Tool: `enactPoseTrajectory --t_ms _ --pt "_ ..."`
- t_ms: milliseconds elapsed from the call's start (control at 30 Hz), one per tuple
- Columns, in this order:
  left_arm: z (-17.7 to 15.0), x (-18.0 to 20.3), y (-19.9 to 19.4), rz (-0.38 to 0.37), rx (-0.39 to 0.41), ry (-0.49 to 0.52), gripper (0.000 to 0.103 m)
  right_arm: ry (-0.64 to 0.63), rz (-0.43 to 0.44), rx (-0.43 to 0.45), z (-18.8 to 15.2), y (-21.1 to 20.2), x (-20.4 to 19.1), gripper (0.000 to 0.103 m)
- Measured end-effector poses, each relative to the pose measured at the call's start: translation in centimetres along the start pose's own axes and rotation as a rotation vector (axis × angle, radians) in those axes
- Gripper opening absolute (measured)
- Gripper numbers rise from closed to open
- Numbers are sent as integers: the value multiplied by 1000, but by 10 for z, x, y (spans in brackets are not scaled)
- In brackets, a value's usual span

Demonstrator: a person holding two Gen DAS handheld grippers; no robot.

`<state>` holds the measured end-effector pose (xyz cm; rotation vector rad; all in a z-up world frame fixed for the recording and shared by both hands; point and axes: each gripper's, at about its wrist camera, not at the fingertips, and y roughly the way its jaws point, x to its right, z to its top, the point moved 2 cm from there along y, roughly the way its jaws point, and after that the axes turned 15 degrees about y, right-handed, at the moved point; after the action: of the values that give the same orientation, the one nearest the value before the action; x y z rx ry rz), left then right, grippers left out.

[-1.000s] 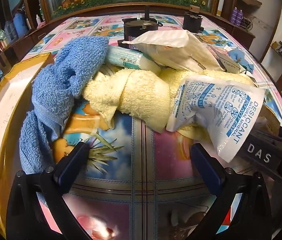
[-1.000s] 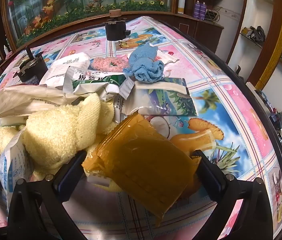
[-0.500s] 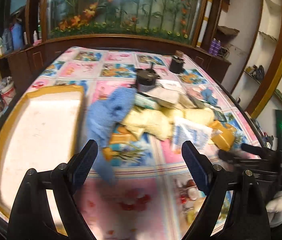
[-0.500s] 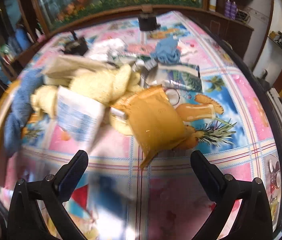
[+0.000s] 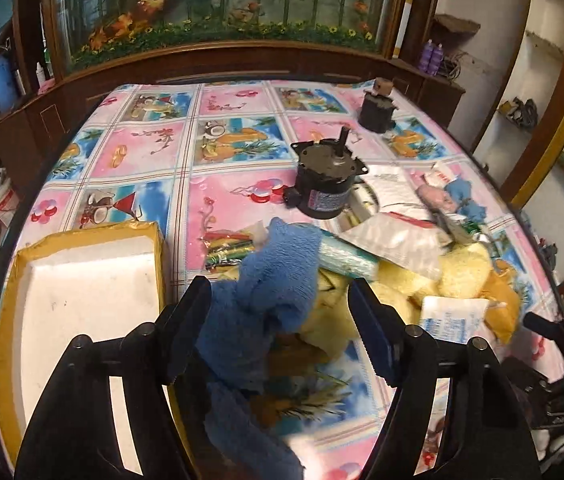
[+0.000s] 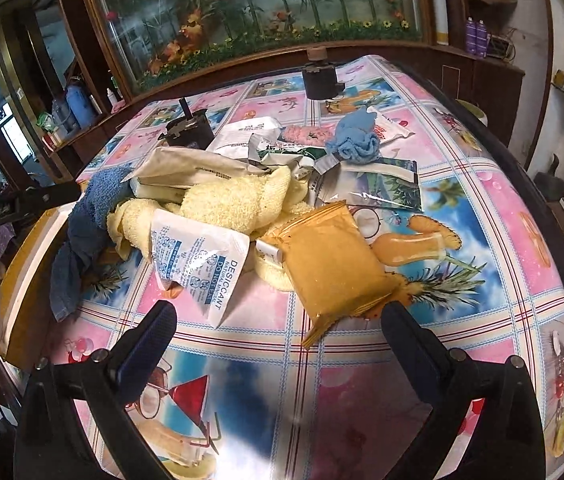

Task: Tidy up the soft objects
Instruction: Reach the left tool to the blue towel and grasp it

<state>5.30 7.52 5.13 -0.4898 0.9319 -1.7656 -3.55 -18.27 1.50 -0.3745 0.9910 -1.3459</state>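
Left hand-held gripper (image 5: 278,312) half open, jaws just closing around blue towel (image 5: 270,280) at counter's (image 5: 154,144) left edge beside tray (image 5: 82,280), pads not yet pressing. Right hand-held gripper (image 6: 278,336) wide open, empty. Risk: towel snagging yellow towel (image 6: 234,200), dragging packets along.

Motion smears the blue towel (image 5: 270,292) between the left gripper (image 5: 282,320) fingers, so contact with the pads cannot be judged; its tail runs off the frame at 6 o'clock. The yellow towel (image 6: 234,200) lies half buried under a desiccant sachet (image 6: 198,260) and white packets. The tray (image 5: 82,300) is cut by the edge at 8 o'clock. Print on the motor (image 5: 322,188) label is too small to read.
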Motion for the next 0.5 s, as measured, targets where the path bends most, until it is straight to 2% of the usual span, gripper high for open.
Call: enactPoseTrajectory --t_ms 67,100,133,200,233,367,400,467,500 --pt "-4 0 19 -12 -79 15 47 10 6 1 0 0 1 102" --pt "-7 4 21 -26 -92 36 27 18 12 0 0 -1 2 102" --pt "-10 7 17 -46 -87 49 22 26 16 -4 0 0 4 102" --pt "-15 16 1 -156 -80 55 12 45 24 -13 1 1 8 102" --pt "-18 22 -7 -184 -77 68 12 52 29 -22 2 3 9 102" --pt "-27 37 -30 -160 -53 116 13 44 47 -46 0 6 7 102" --pt "-27 36 -31 -142 -46 118 14 40 48 -46 0 6 6 102" --pt "-29 31 -29 -51 -37 118 20 34 48 -45 0 5 4 102" --pt "-29 27 -28 -23 -27 108 26 35 48 -42 -1 4 4 102"
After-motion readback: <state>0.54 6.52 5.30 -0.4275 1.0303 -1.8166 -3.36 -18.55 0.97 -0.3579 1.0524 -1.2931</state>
